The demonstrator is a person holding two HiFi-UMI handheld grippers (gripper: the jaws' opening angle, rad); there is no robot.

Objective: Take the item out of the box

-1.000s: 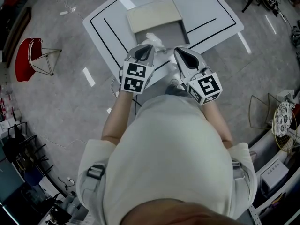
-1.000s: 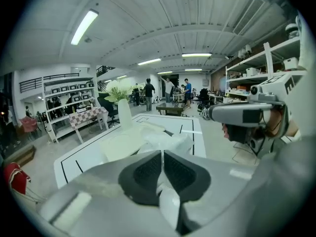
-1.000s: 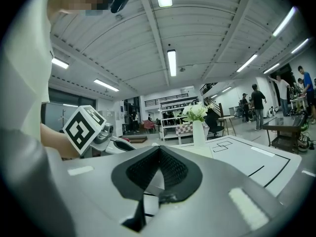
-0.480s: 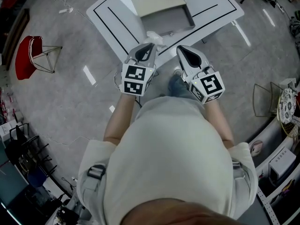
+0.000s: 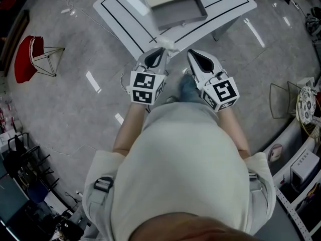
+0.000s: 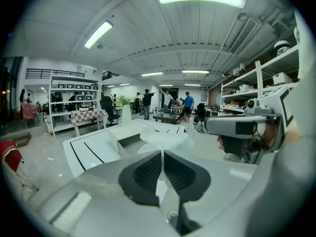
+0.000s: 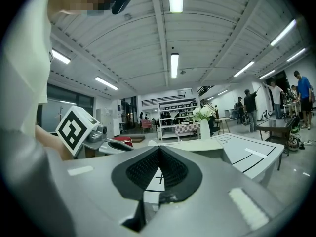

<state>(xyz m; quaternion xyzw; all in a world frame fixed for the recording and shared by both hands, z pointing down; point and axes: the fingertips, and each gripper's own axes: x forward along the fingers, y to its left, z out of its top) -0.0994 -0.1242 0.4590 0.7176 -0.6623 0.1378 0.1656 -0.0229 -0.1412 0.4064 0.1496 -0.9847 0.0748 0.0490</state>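
My left gripper is shut on a crumpled clear plastic-wrapped item, held in the air just off the near edge of the white table. In the left gripper view the item bulges out beyond the closed jaws. The open grey box with its cream lid stands on the table, well beyond both grippers. To the right of the left one, my right gripper is shut with nothing in it; its pads meet in the right gripper view.
A red chair stands on the floor at the left. At the right are a wire rack and shelving. Cables trail across the floor near the table. Far off stand several people and a vase of flowers.
Both grippers have drawn back from the table together, the left still holding the item. The table and box now lie farther away, toward the top of the head view.
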